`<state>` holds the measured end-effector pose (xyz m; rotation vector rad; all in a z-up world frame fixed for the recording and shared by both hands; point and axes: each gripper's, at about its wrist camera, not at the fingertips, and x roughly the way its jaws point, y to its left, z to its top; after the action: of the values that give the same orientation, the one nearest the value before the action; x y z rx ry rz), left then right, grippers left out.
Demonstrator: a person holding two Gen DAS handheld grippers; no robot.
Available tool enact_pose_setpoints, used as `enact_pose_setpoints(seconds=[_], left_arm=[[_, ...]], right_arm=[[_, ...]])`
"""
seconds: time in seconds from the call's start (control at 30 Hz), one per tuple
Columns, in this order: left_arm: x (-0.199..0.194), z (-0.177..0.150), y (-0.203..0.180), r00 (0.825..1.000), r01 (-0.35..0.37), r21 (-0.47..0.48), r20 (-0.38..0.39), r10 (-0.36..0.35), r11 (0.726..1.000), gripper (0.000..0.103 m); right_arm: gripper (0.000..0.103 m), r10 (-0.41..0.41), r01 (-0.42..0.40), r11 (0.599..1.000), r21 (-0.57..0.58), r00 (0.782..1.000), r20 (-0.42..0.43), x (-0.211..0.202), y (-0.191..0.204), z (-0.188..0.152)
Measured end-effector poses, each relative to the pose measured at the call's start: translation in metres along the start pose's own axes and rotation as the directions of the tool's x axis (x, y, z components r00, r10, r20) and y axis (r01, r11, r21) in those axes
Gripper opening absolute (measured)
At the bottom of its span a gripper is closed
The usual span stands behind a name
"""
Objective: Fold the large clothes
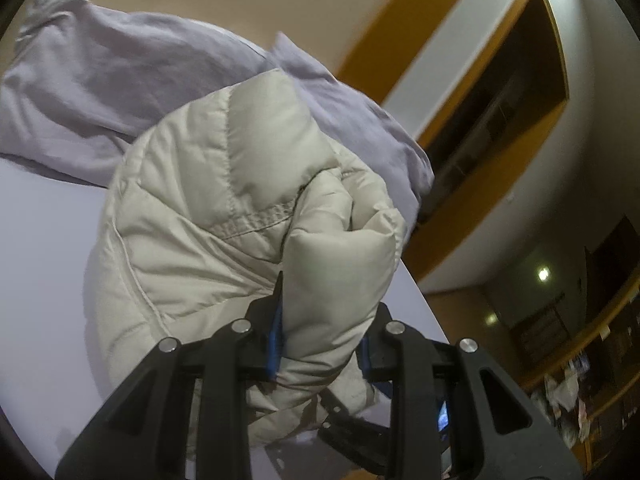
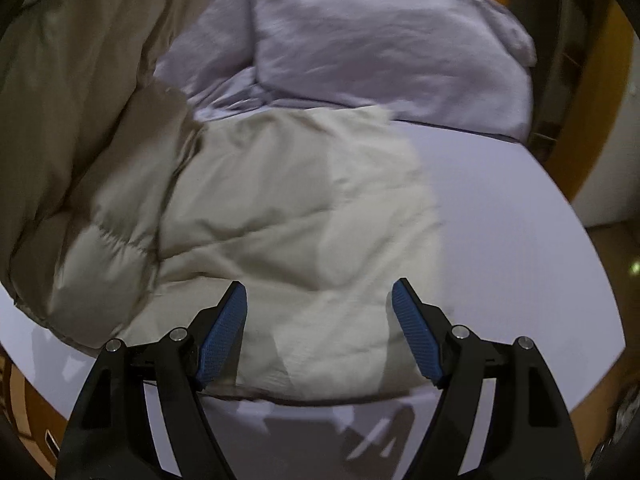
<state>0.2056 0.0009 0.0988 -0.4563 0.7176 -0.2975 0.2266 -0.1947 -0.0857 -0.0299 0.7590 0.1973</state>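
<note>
A cream quilted puffer jacket (image 1: 224, 208) is bunched up and lifted above the white table (image 1: 36, 240). My left gripper (image 1: 324, 320) is shut on a thick fold of the jacket, its blue pads mostly buried in the fabric. In the right wrist view the jacket (image 2: 288, 208) lies partly flat on the table (image 2: 512, 248), with its left part raised and hanging at the upper left. My right gripper (image 2: 320, 316) is open and empty, just above the jacket's near edge.
A lilac garment (image 1: 120, 80) lies crumpled at the back of the table; it also shows in the right wrist view (image 2: 380, 40). The table's right edge (image 1: 420, 292) drops to an orange-trimmed wall and a dark opening (image 1: 500, 92).
</note>
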Motion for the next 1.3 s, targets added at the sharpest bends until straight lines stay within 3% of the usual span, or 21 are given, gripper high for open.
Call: enact_pose_setpoints(seconds=[0.23, 0.47, 0.77, 0.93, 1.1, 1.2, 1.3], left_arm=[[0.053, -0.023, -0.037, 0.993, 0.045, 0.072, -0.115, -0.037, 0.996, 0.028], [0.102, -0.054, -0.064, 0.973, 0.065, 0.137, -0.229, -0.032, 0.988, 0.028], [0.162, -0.09, -0.097, 0.938, 0.039, 0.225, -0.343, 0.042, 0.973, 0.029], [0.165, -0.09, -0.115, 0.943, -0.009, 0.293, -0.314, 0.105, 0.956, 0.044], [0.138, -0.085, -0.126, 0.958, -0.042, 0.345, -0.251, 0.135, 0.938, 0.073], [0.119, -0.078, -0.128, 0.967, -0.067, 0.377, -0.203, 0.153, 0.924, 0.079], [0.096, -0.068, -0.122, 0.976, -0.08, 0.364, -0.16, 0.147, 0.928, 0.08]], right_arm=[[0.079, -0.07, 0.067, 0.993, 0.102, 0.997, 0.026, -0.019, -0.037, -0.008], [0.079, -0.144, 0.141, 0.972, 0.188, 0.99, 0.002, -0.029, -0.073, -0.023], [0.079, -0.211, 0.215, 0.936, 0.279, 0.977, -0.042, -0.038, -0.116, -0.04], [0.079, -0.226, 0.225, 0.921, 0.317, 0.974, -0.037, -0.047, -0.132, -0.042], [0.079, -0.225, 0.211, 0.924, 0.32, 0.974, 0.008, -0.059, -0.134, -0.031], [0.079, -0.215, 0.192, 0.928, 0.319, 0.976, 0.038, -0.07, -0.133, -0.025], [0.079, -0.179, 0.142, 0.94, 0.311, 0.98, 0.091, -0.078, -0.128, -0.005]])
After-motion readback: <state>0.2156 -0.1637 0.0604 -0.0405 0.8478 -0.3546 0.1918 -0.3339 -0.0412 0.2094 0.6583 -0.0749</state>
